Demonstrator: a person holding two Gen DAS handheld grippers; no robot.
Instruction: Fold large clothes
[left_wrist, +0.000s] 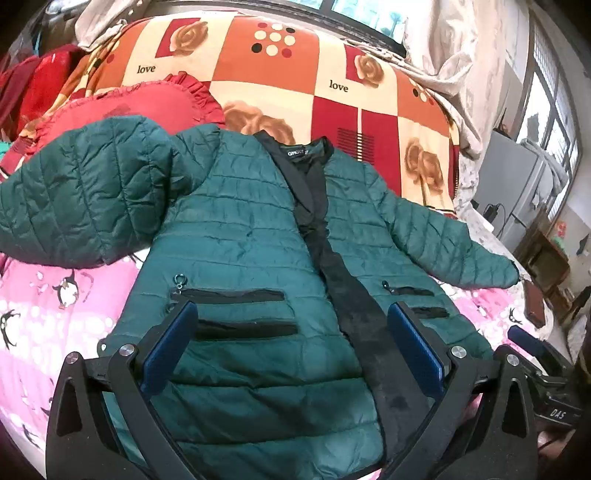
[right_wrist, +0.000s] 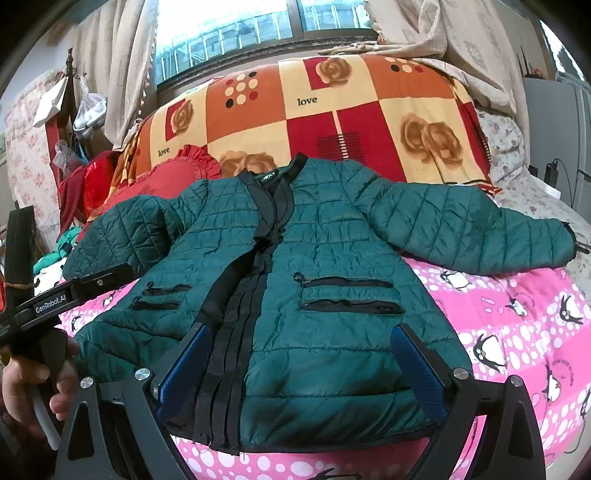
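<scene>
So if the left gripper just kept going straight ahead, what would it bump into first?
Most likely the green quilted jacket. The left gripper is open and points along the jacket's front, toward the zip pockets and black placket. Depth is unclear, so it may skim above the fabric first.

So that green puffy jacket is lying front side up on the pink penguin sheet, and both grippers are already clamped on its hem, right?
Not quite. The jacket does lie front side up on the pink penguin sheet, but both wrist views show the left gripper and right gripper open above the hem, gripping nothing.
</scene>
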